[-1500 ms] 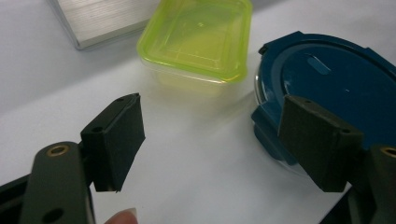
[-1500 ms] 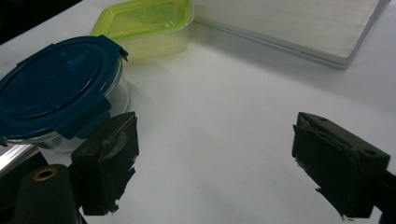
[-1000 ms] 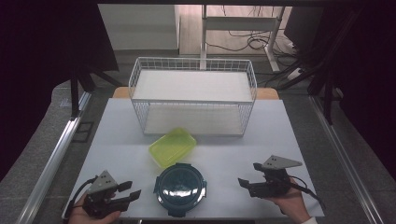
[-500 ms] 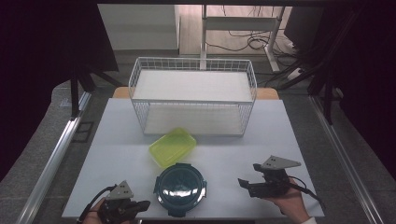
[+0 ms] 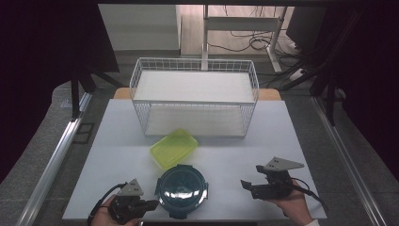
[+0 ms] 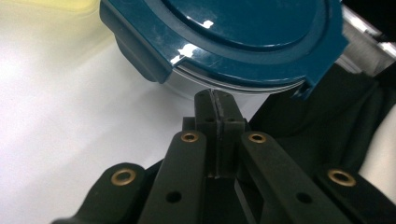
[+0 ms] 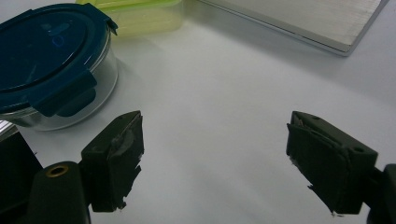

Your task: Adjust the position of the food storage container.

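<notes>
Round glass container [image 5: 181, 190] with its teal clip lid [image 6: 243, 32] is seen at the table's near edge, just before the yellow box [image 5: 173, 148]. Left gripper [image 5: 151, 205] is pressed shut on nothing, tips beside its wall; right gripper [image 5: 245, 185] is held wide, empty. A nudge could slide it off the edge.

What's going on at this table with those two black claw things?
A person holds a two-jaw gripper in each hand at a white table. The left gripper, jaws shut on nothing, points at the rim of a round glass container with a dark teal lid. The right gripper sits open over bare table beside it. Behind the container lie a yellow-green container and a white wire basket.
</notes>
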Tool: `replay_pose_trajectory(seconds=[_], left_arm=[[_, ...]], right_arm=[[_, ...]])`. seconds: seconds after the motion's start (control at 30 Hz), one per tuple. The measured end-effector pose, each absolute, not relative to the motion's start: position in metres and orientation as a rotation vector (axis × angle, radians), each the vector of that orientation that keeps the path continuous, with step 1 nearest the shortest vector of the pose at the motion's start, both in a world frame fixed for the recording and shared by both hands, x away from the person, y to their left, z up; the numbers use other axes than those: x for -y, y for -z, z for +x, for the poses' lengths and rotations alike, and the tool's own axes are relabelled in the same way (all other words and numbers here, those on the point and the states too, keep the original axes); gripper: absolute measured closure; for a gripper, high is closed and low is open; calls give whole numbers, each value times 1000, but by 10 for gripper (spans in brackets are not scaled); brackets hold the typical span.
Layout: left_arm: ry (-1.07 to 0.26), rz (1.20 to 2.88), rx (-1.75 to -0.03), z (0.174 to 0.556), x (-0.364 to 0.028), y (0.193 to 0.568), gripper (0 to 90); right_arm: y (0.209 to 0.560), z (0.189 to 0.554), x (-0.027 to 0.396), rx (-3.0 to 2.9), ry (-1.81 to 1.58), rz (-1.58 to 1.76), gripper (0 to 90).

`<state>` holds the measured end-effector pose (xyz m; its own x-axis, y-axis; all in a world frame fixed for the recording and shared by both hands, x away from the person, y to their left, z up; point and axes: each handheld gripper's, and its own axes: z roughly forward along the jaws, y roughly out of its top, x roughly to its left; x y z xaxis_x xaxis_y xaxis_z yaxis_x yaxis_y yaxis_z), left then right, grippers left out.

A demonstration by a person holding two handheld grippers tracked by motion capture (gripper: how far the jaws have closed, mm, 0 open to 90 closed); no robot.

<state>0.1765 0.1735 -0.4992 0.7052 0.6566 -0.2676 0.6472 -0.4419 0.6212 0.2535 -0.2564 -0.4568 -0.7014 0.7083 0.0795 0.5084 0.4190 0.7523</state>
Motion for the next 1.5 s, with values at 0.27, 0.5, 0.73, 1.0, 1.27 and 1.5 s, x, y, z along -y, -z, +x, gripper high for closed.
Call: replay_pose_trajectory(seconds=[0.27, 0.5, 0.73, 1.0, 1.27, 1.5], left_arm=[[-9, 2191, -998, 181, -176, 502, 900], [-3, 2197, -1000, 188, -172, 505, 900], [4, 2201, -991, 192, -171, 506, 900], [14, 2207, -970, 196, -163, 505, 900], [16, 2225, -938, 202, -147, 502, 900], [31, 2238, -907, 210, -129, 501, 900]], right_arm=[[458, 254, 257, -2432, -1141, 1062, 187], [459, 255, 257, -2431, -1143, 1065, 187], [460, 256, 256, -2436, -1139, 1069, 187], [461, 256, 256, -2439, -1137, 1065, 188], [461, 256, 256, -2443, -1134, 1065, 188], [460, 256, 258, -2438, -1136, 1066, 188]])
